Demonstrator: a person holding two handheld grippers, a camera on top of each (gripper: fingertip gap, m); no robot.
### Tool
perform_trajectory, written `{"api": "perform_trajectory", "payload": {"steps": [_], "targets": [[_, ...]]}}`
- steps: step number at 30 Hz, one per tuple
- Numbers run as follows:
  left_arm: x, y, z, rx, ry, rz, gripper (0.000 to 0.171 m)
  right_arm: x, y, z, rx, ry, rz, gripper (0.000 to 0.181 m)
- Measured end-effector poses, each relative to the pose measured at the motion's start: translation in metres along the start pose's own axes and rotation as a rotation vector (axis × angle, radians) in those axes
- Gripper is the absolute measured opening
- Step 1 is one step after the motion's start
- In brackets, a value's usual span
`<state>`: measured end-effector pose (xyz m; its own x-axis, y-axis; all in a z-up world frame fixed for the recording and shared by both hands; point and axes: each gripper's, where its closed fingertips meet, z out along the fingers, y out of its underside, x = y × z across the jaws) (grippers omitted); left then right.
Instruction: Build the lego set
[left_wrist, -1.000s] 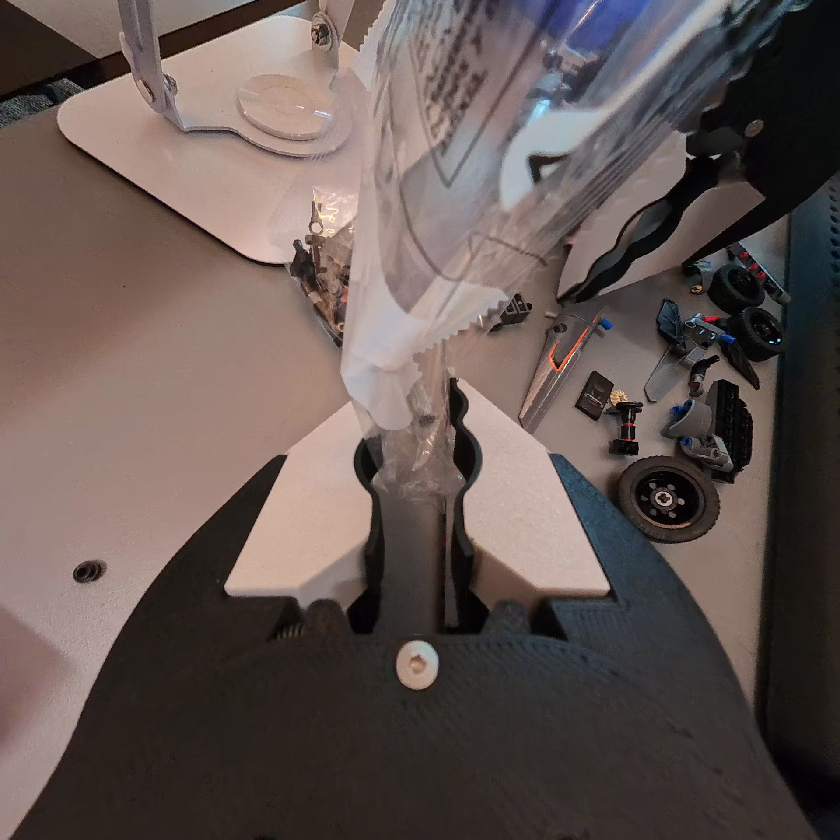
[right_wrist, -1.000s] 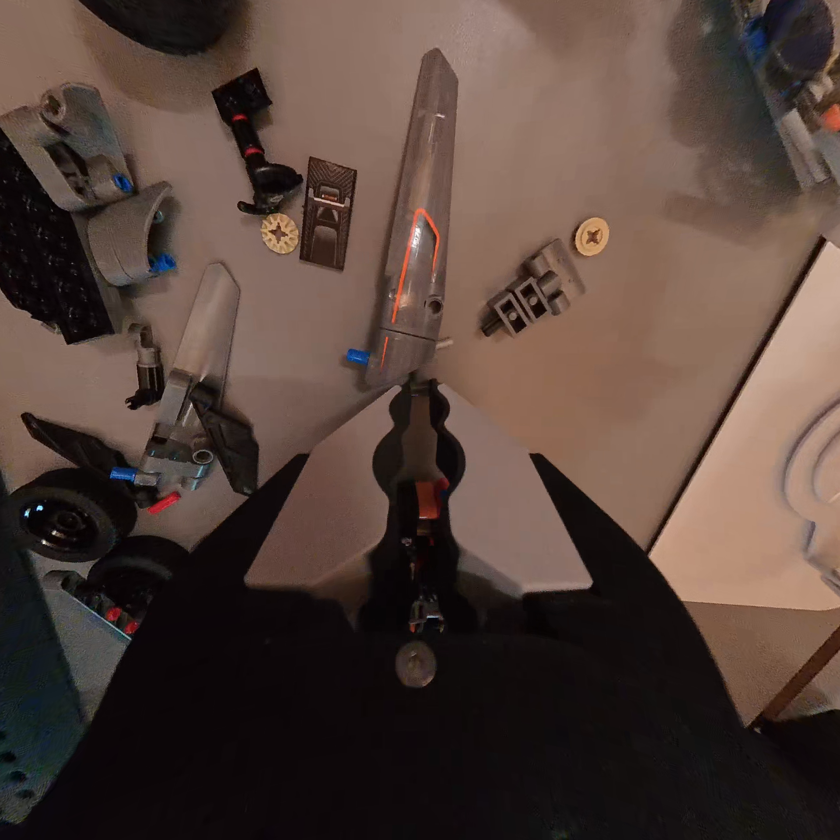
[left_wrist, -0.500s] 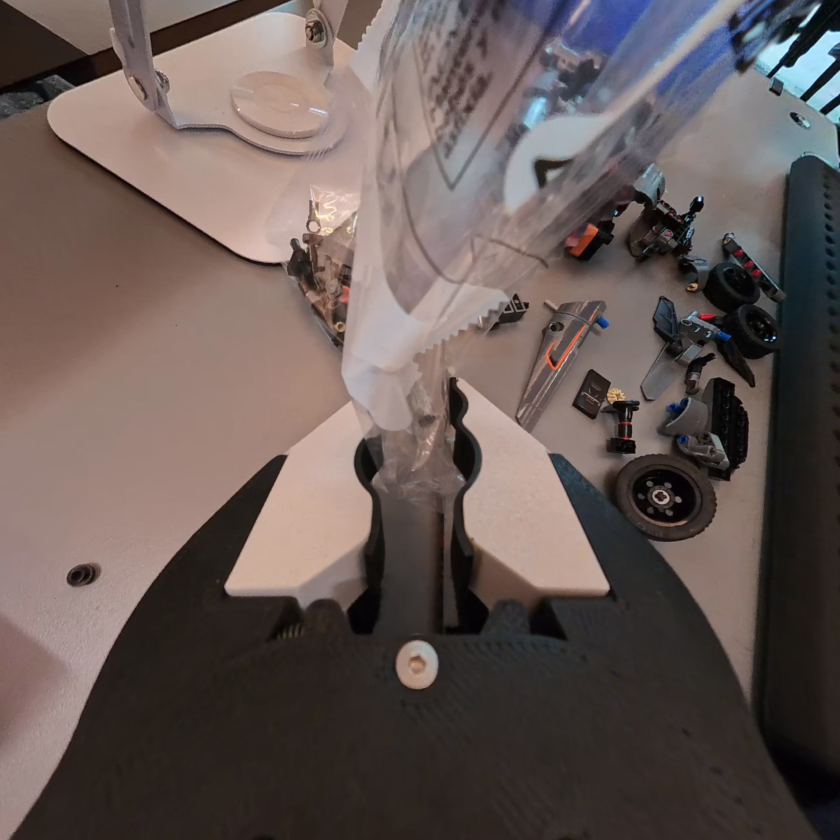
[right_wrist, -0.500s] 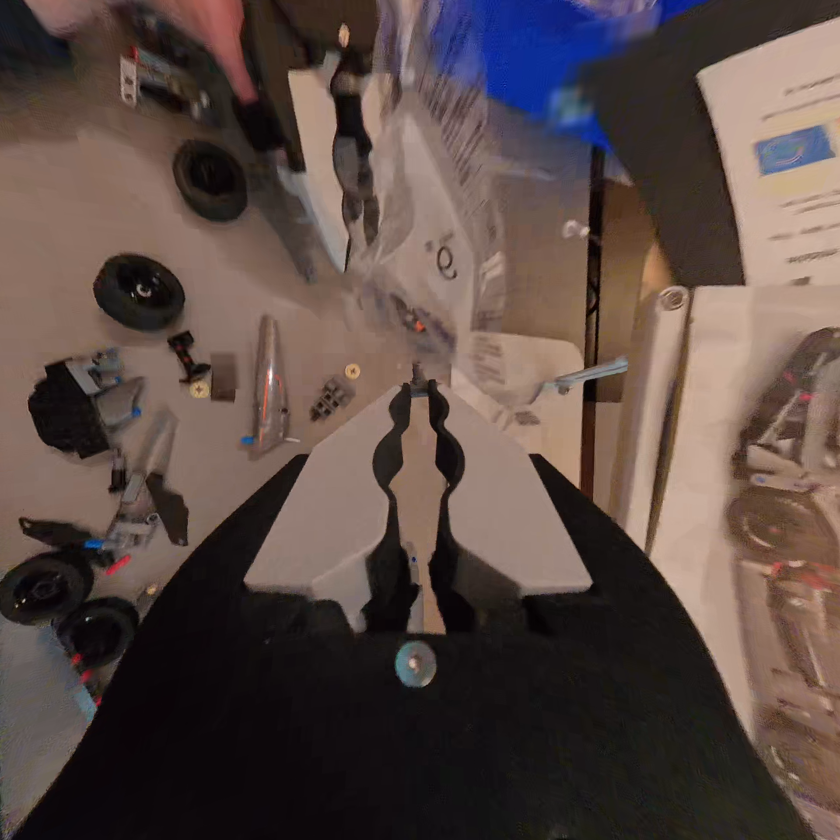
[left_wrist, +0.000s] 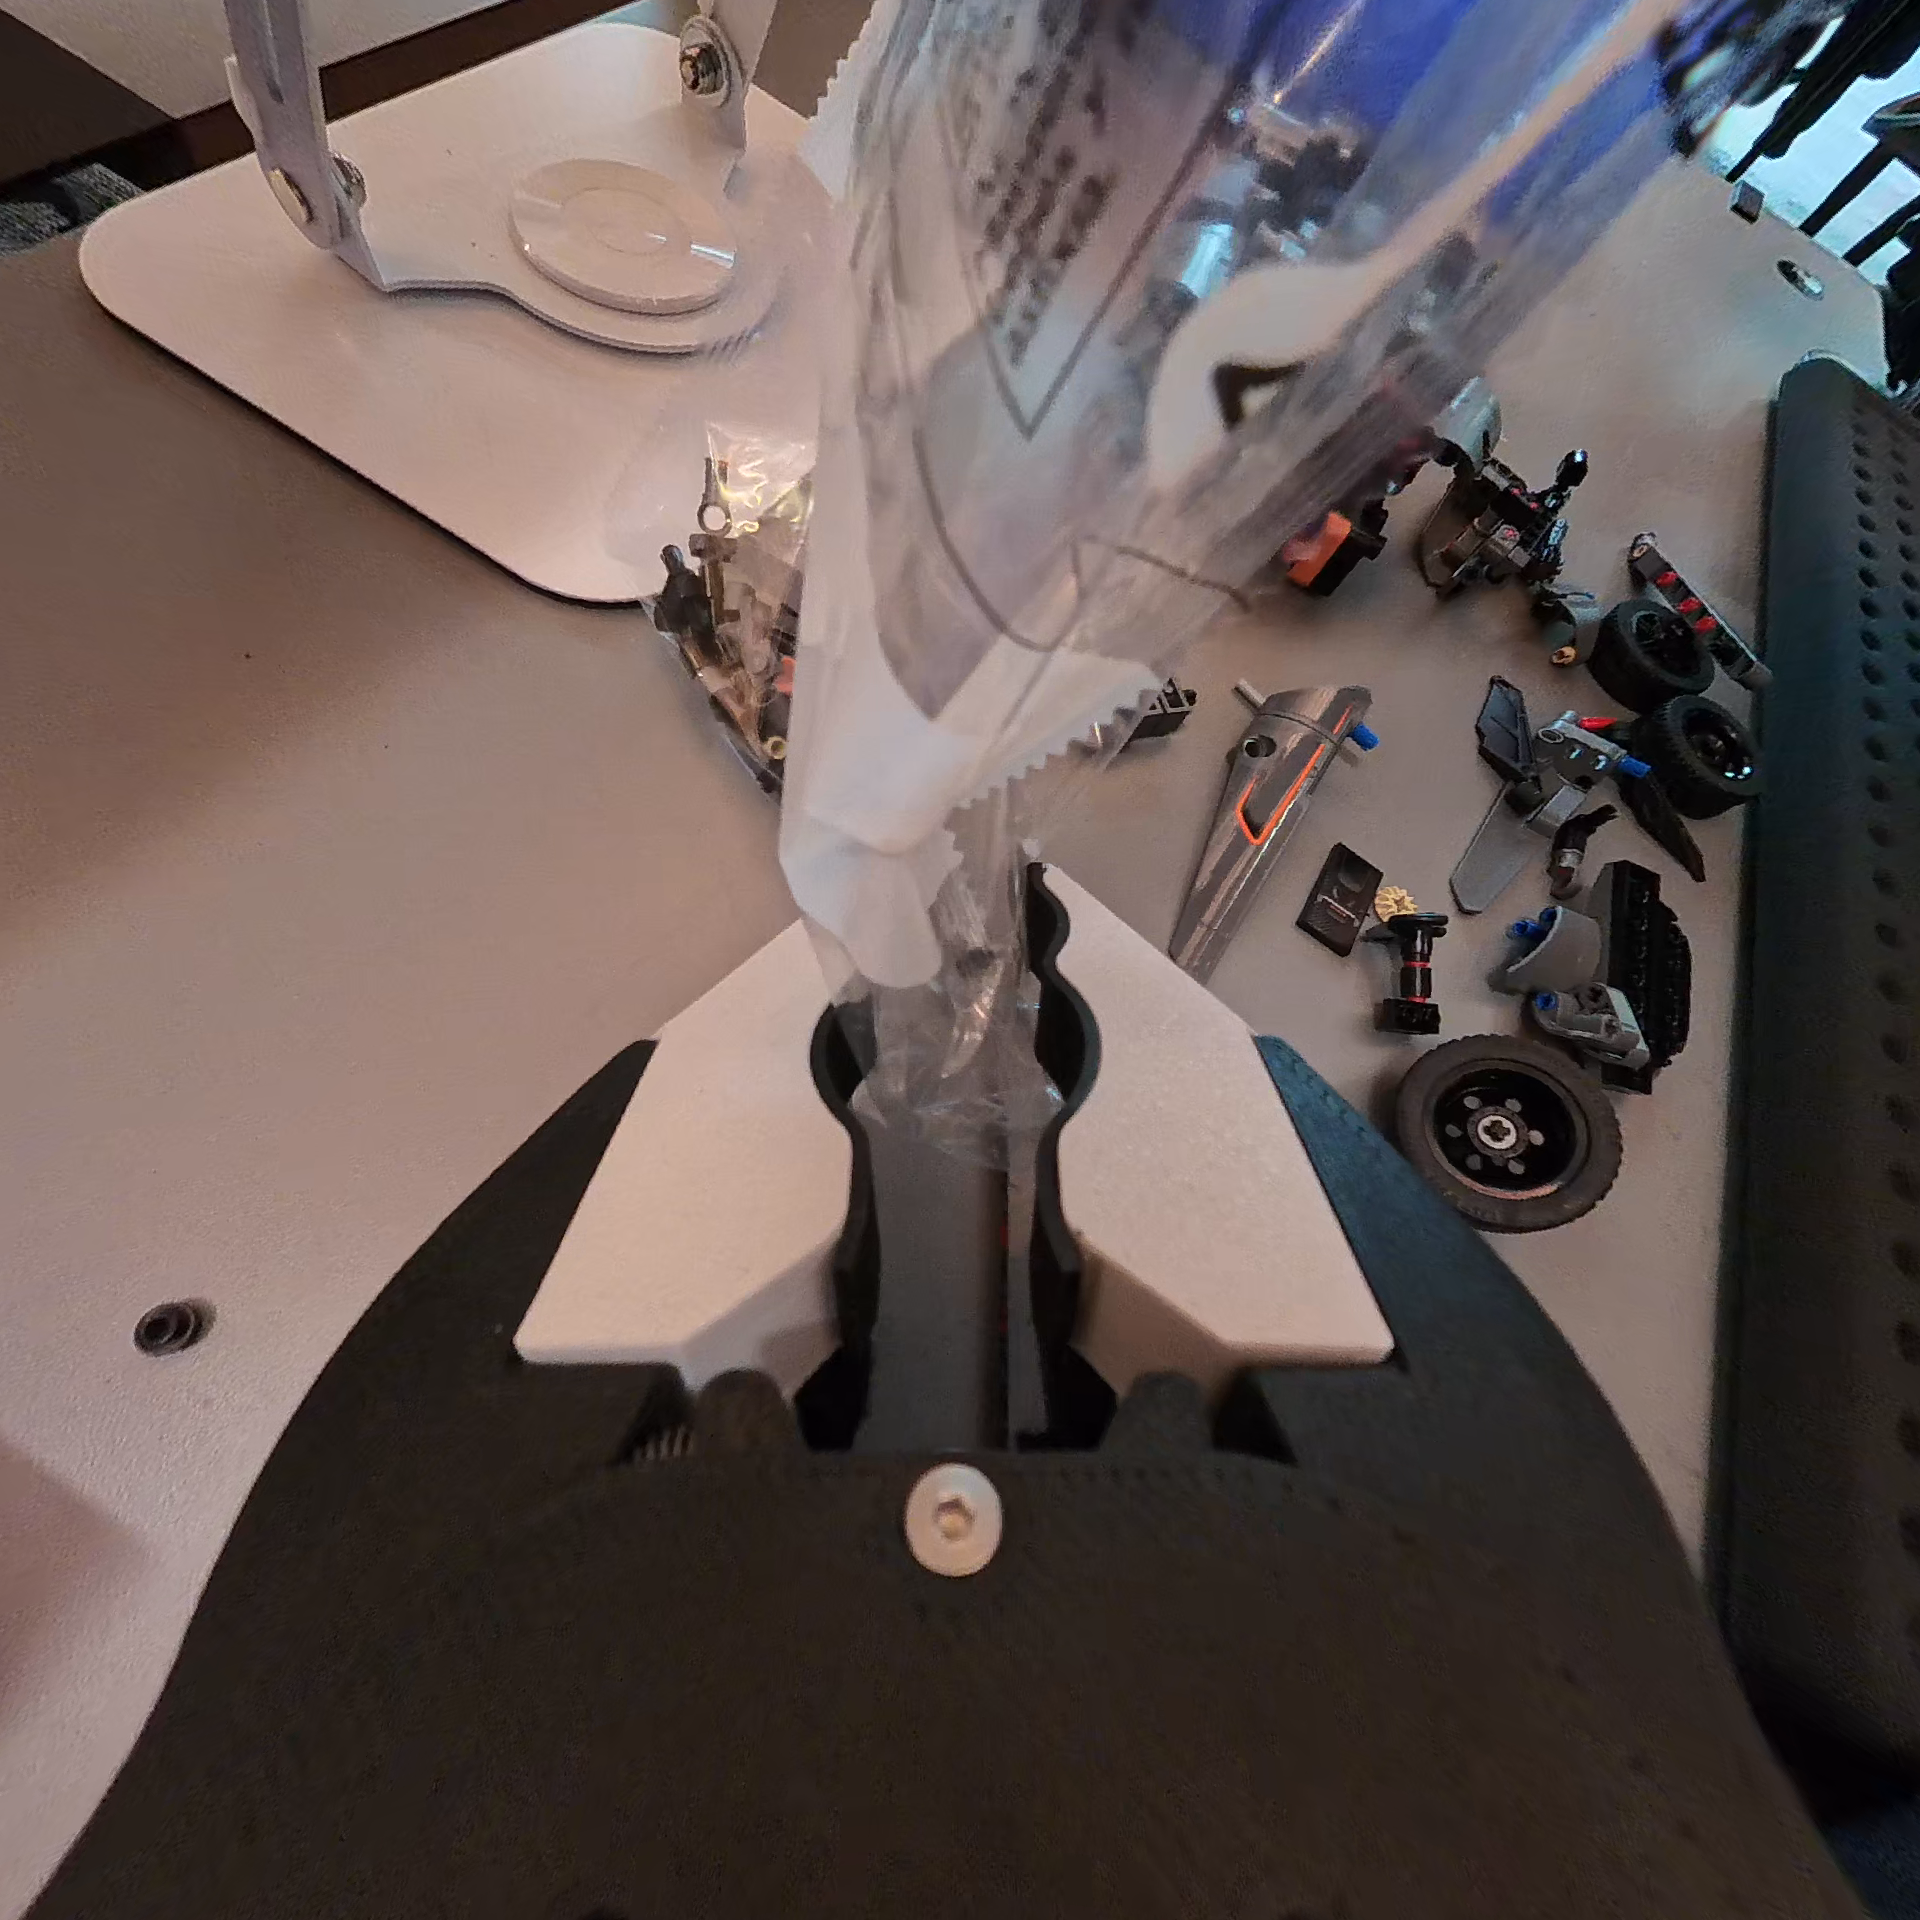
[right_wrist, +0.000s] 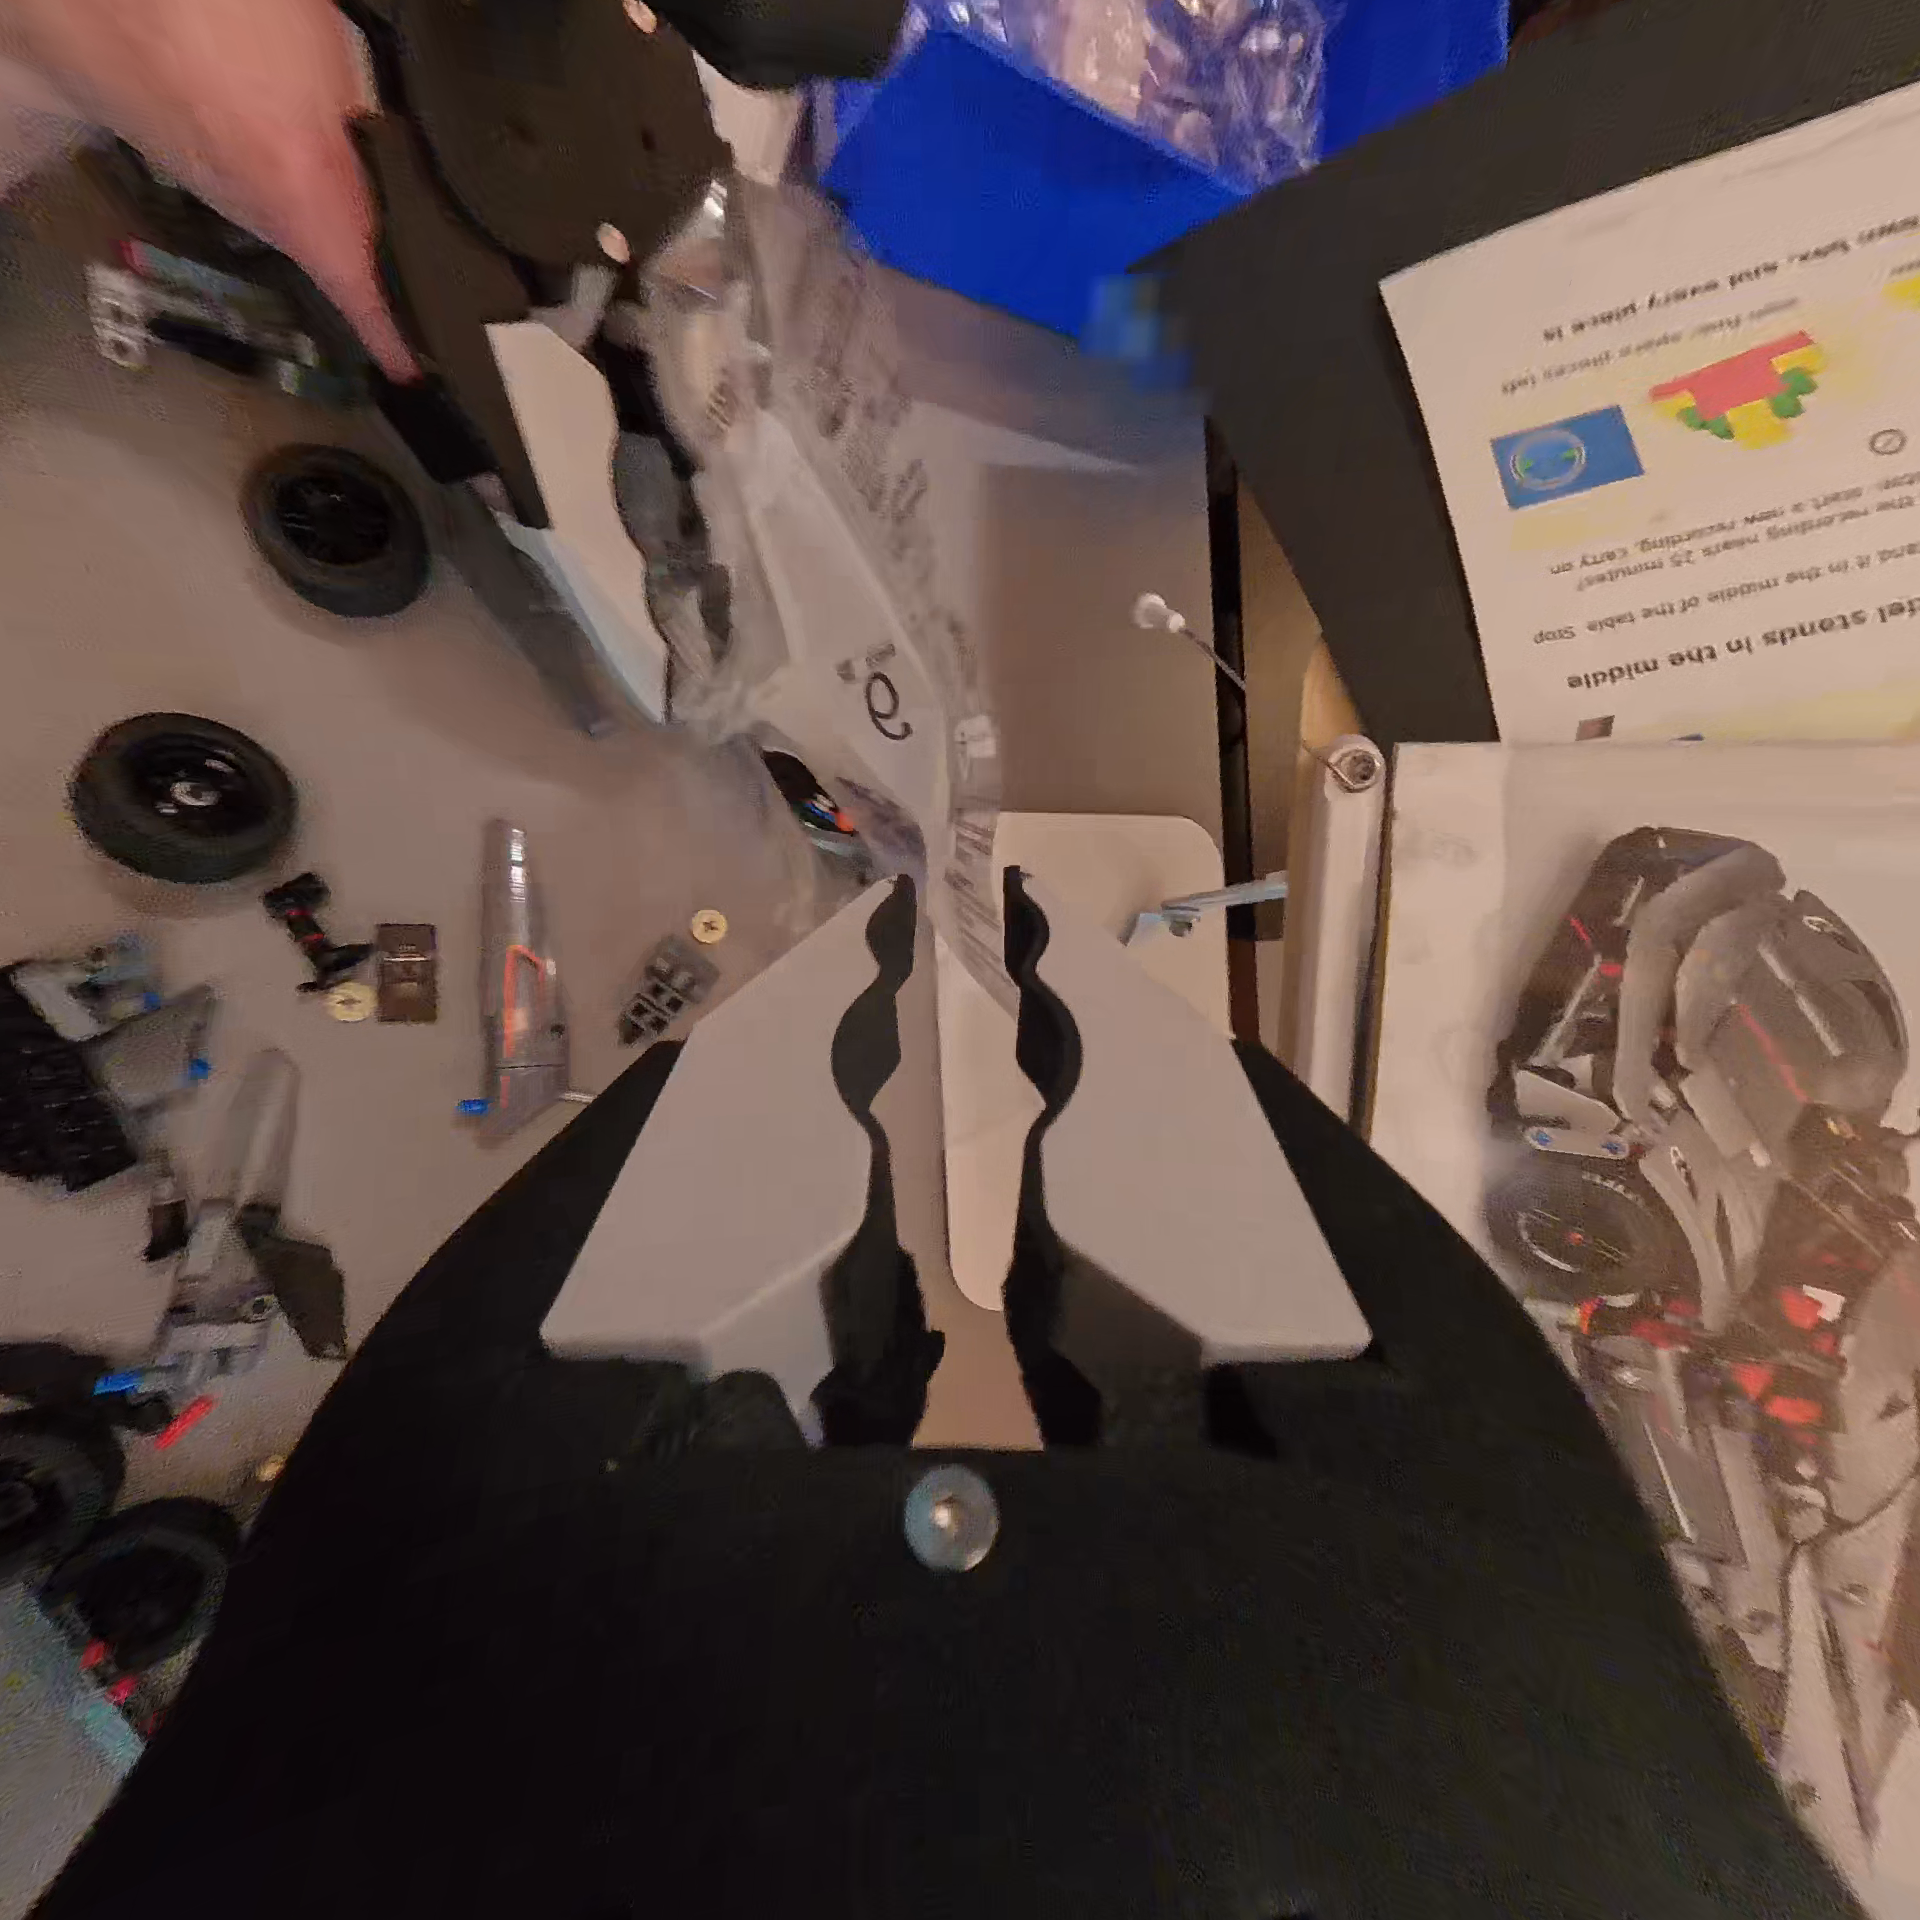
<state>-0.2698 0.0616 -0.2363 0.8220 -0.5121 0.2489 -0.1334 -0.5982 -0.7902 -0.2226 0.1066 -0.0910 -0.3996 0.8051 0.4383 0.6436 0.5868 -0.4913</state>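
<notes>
In left claw (left_wrist: 940, 935), crinkly clear bag (left_wrist: 1039, 436)

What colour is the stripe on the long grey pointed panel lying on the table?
Orange, on the long grey pointed panel; the left wrist view shows it best.

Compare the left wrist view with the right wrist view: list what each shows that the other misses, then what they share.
Only the left wrist view shows the left gripper from behind, shut on the clear plastic bag, and the perforated dark mat at the table's right edge.

Only the right wrist view shows the open right gripper, the printed car picture, the instruction sheet, the blue bin and a hand.

Both show the bag, the grey orange-striped panel, loose black wheels and the white stand base.
</notes>
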Motion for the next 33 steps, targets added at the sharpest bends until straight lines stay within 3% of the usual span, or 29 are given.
{"api": "perform_trajectory", "payload": {"steps": [2,4,8,11,19,33], "targets": [[0.000,0.000,0.000,0.001,0.001,-0.002,0.023,-0.034,-0.003,-0.012,0.039,-0.105,-0.023,0.012],[0.000,0.000,0.000,0.003,0.000,-0.003,0.023,-0.074,0.009,-0.007,-0.013,-0.215,-0.074,0.014],[0.001,0.000,0.001,0.000,0.002,-0.001,0.023,-0.143,0.041,0.029,-0.118,-0.370,-0.156,0.020],[0.001,0.000,0.002,0.000,0.004,0.000,0.023,-0.174,0.065,0.060,-0.199,-0.427,-0.181,0.020],[0.000,0.000,0.001,0.002,0.000,-0.006,0.024,-0.181,0.082,0.071,-0.223,-0.469,-0.151,0.024],[0.001,0.000,0.001,-0.002,0.003,-0.004,0.024,-0.192,0.083,0.073,-0.156,-0.518,-0.110,0.000]]}}
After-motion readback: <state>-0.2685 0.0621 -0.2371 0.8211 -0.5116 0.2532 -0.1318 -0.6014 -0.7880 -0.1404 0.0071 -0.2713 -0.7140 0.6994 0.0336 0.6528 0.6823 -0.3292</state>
